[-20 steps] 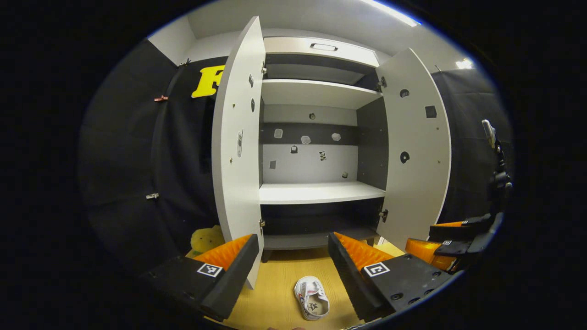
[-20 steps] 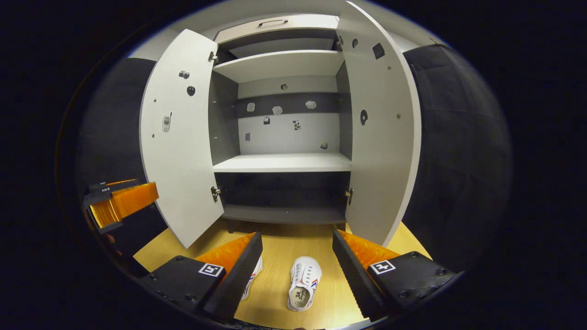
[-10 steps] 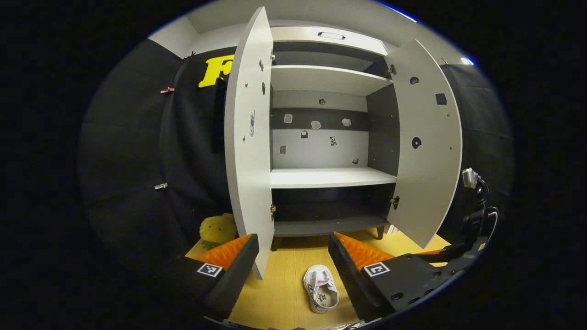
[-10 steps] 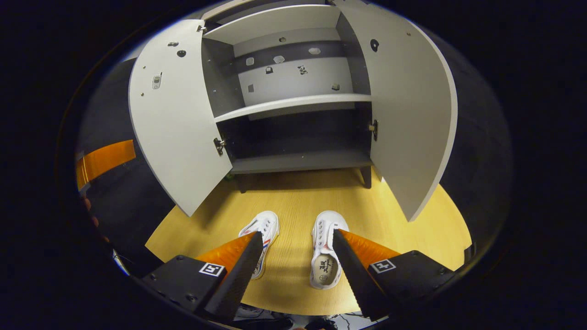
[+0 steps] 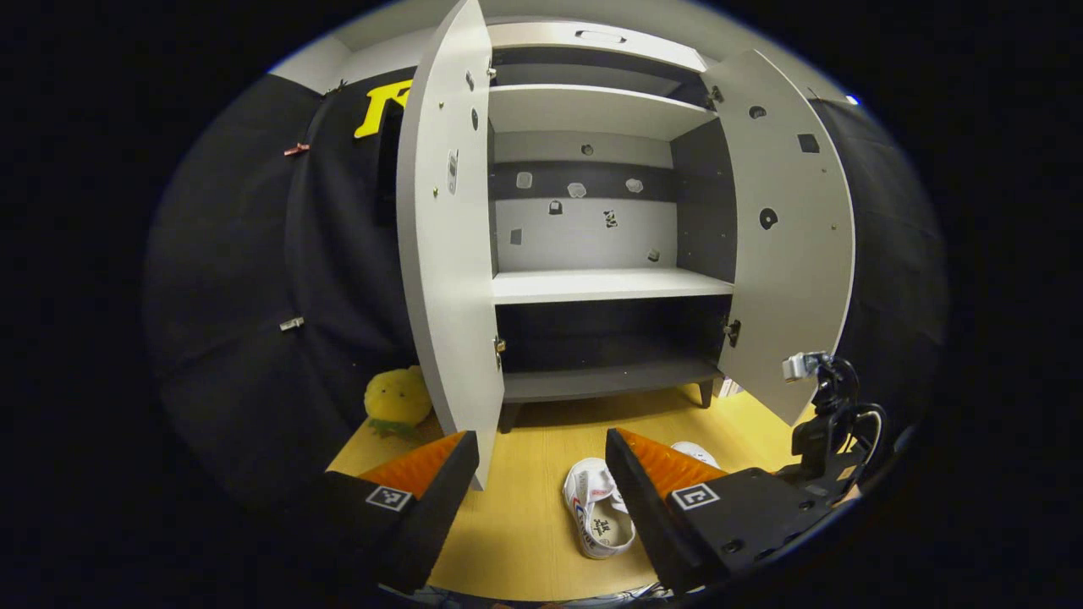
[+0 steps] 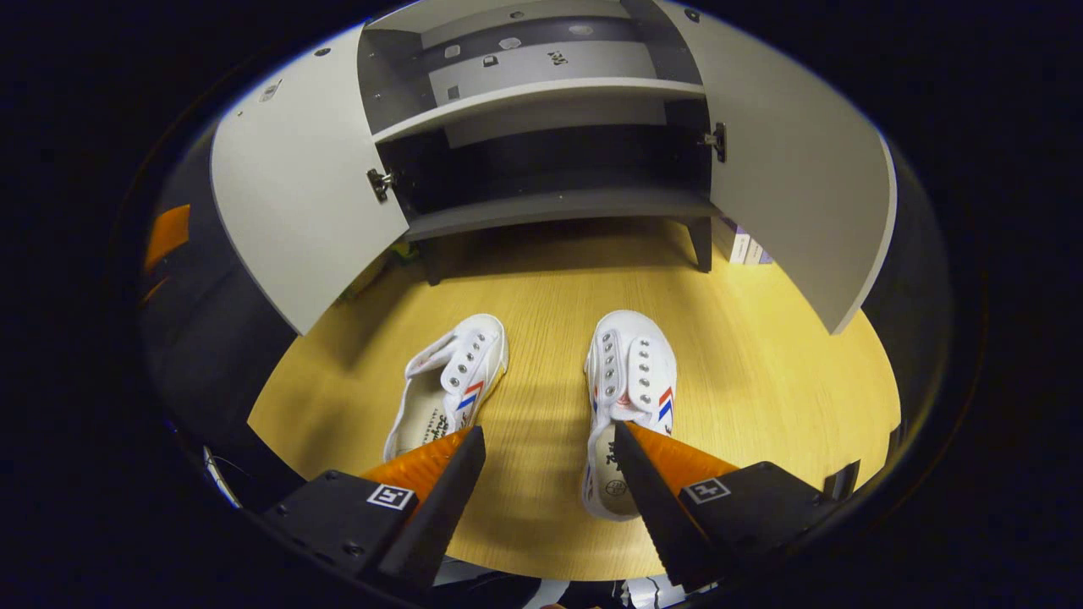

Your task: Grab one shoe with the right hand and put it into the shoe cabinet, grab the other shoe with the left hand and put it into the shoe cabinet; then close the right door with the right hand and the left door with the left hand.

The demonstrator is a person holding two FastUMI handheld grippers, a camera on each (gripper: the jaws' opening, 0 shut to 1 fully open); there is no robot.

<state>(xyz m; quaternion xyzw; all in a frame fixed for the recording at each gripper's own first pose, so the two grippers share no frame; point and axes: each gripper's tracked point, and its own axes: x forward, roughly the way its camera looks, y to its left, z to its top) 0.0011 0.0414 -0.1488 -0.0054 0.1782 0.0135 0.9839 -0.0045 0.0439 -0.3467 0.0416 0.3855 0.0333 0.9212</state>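
Observation:
Two white shoes with red and blue stripes lie side by side on the wooden floor, toes toward the cabinet. In the right gripper view the right shoe (image 6: 630,397) sits just ahead of my open right gripper (image 6: 548,436), partly under its right finger, and the left shoe (image 6: 448,385) lies by its left finger. The grey shoe cabinet (image 6: 550,203) stands beyond with both doors open. In the left gripper view my open left gripper (image 5: 541,444) hovers above the floor; one shoe (image 5: 596,516) lies between its fingers and the other shoe's toe (image 5: 698,452) peeks behind the right finger.
The cabinet's left door (image 5: 448,254) swings out close to my left gripper's left finger; the right door (image 5: 791,245) stands open too. A yellow plush toy (image 5: 396,397) sits on the floor left of the cabinet. The other gripper's rig (image 5: 825,423) shows at the right.
The right gripper has dropped and tilted down toward the shoes, which now appear larger and closer. The left gripper view has lowered slightly, showing more floor. Both grippers stay open.

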